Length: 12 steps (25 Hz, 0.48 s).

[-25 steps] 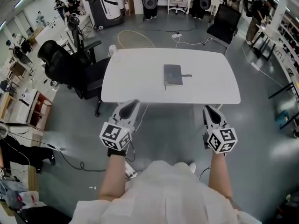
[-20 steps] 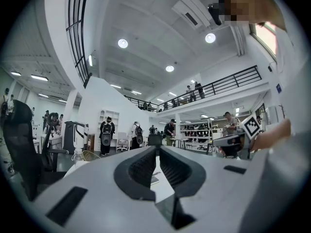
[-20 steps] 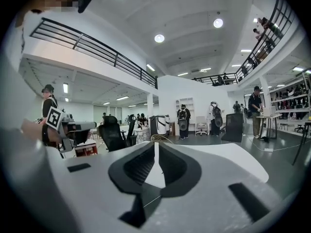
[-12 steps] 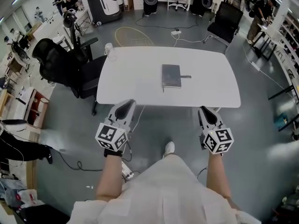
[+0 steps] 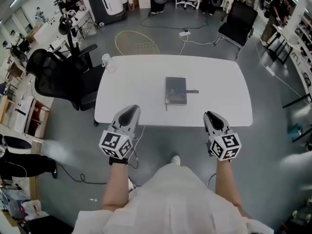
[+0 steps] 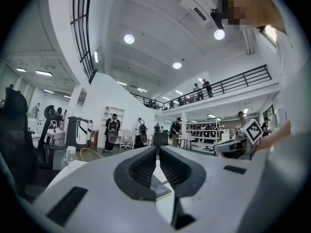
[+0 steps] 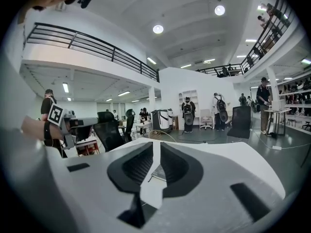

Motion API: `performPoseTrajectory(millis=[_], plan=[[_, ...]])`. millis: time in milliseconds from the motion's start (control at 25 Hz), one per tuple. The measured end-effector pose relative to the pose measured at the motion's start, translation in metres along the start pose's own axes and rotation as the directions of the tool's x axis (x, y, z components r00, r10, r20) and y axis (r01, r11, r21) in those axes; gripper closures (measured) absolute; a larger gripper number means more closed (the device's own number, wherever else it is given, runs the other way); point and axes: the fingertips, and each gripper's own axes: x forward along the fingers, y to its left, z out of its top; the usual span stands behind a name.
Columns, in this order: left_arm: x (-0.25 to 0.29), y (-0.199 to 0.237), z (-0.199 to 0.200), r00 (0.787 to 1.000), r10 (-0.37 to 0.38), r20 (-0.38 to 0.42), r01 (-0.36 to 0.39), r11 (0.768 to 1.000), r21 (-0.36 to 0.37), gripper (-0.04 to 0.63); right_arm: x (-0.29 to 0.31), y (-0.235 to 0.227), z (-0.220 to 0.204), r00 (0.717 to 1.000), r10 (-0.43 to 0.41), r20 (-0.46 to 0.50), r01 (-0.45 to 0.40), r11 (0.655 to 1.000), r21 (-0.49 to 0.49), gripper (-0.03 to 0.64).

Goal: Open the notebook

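A dark closed notebook (image 5: 175, 90) lies flat in the middle of the white table (image 5: 136, 82), with a small dark tab sticking out at its right edge (image 5: 194, 91). My left gripper (image 5: 129, 113) hovers over the table's near edge, left of the notebook, its jaws a narrow gap apart and empty. My right gripper (image 5: 213, 117) hovers at the near edge to the notebook's right; its jaws have just been opening and hold nothing. The notebook (image 6: 160, 189) shows beneath the left gripper (image 6: 156, 152), and the notebook (image 7: 158, 173) shows through the gap of the right gripper (image 7: 156, 147).
A clear bottle (image 5: 106, 60) stands at the table's far left corner. A black office chair (image 5: 53, 79) sits left of the table, another chair (image 5: 239, 16) beyond the far right. Cables run across the grey floor, and people stand in the background.
Both grippers have moved forward to the table's near edge. The table and notebook sit closer in the head view. The person's foot shows below the table.
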Motion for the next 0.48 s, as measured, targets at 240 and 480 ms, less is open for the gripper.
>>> performPoseTrajectory(millis=[240, 480], plan=[[0.055, 0.013, -0.003, 1.000, 0.012, -0.002, -0.012, 1.000, -0.003, 0.572, 0.048, -0.029, 0.011, 0.999, 0.041, -0.016, -0.041, 0.999, -0.010, 0.566], [0.089, 0.021, -0.013, 1.000, 0.023, -0.019, -0.024, 1.000, -0.019, 0.572, 0.082, -0.047, 0.011, 0.998, 0.062, -0.030, -0.062, 0.998, -0.001, 0.565]])
